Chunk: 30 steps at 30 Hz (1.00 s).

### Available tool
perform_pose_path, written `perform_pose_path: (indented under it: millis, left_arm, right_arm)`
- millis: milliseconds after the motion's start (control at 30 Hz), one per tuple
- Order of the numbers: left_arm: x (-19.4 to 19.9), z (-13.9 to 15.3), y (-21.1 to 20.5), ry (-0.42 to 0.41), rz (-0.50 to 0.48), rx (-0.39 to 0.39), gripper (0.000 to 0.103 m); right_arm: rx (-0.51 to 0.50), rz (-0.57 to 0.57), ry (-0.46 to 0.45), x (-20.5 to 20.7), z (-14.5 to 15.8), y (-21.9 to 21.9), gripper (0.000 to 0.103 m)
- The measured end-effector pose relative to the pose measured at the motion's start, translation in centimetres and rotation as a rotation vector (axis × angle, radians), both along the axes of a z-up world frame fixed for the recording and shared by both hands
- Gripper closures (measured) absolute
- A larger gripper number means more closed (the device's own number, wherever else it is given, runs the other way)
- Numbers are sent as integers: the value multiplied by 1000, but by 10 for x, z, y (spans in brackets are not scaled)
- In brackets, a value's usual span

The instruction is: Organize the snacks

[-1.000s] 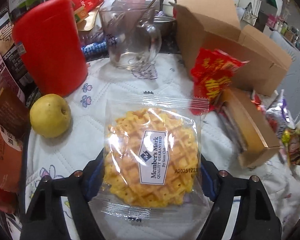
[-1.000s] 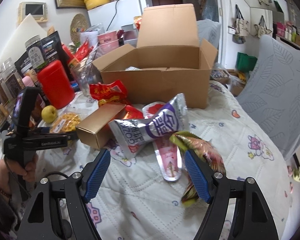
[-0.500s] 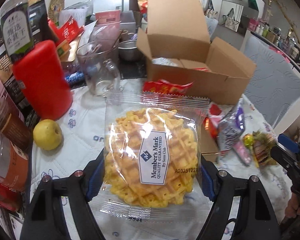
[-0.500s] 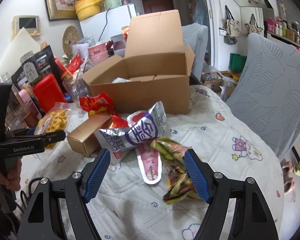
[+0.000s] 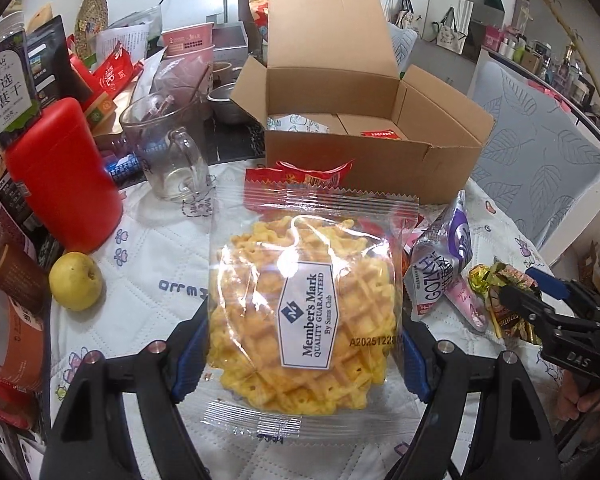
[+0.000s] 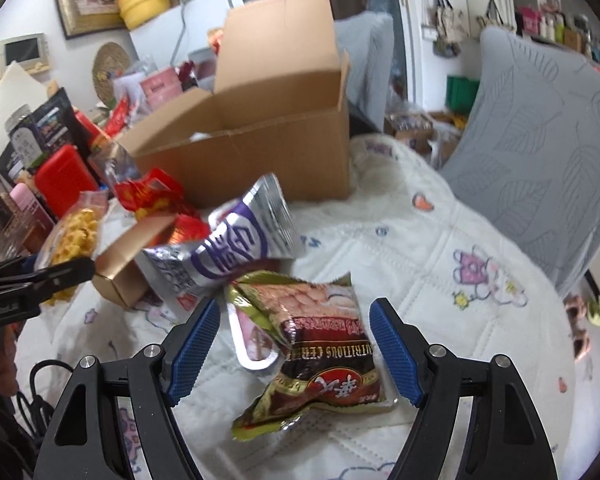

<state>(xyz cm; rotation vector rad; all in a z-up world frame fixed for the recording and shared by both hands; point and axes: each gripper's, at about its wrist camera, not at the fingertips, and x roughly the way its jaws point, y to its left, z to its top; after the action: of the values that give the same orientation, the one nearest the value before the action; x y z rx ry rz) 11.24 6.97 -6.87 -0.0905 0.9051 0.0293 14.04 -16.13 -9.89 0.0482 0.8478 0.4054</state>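
Note:
My left gripper (image 5: 302,356) is shut on a clear Member's Mark waffle pack (image 5: 306,308) and holds it above the quilted table, in front of the open cardboard box (image 5: 376,136). The pack also shows in the right wrist view (image 6: 74,236). My right gripper (image 6: 296,348) is open, its blue pads on either side of a gold and brown snack bag (image 6: 320,344) lying on the quilt. A silver and purple pouch (image 6: 224,248), a pink pouch (image 6: 254,340), a red bag (image 6: 152,194) and a small gold box (image 6: 128,264) lie beyond it.
A red canister (image 5: 60,176), a glass mug (image 5: 168,152), a yellow pear (image 5: 76,280) and jars (image 5: 4,344) crowd the left side. A grey leaf-pattern chair back (image 6: 540,176) stands at the right. The box (image 6: 252,136) holds some packets.
My left gripper has lifted the waffle pack higher, so the inside of the box shows. My right gripper has moved forward and down over the gold snack bag, which now sits between its fingers.

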Motion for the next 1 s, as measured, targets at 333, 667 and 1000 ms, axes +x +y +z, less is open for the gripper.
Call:
perform_pose_path:
  millis: [333, 667, 1000]
  left_arm:
    - [1, -2, -2, 5, -7, 1, 24]
    - [-21, 11, -6, -27, -18, 0, 24]
    - [-58, 34, -14, -96, -21, 5, 24]
  right_arm:
    - [-12, -27, 104, 10, -20, -2, 47]
    - [17, -26, 73, -13, -6, -6, 58]
    - [43, -16, -8, -52, 24, -12, 58]
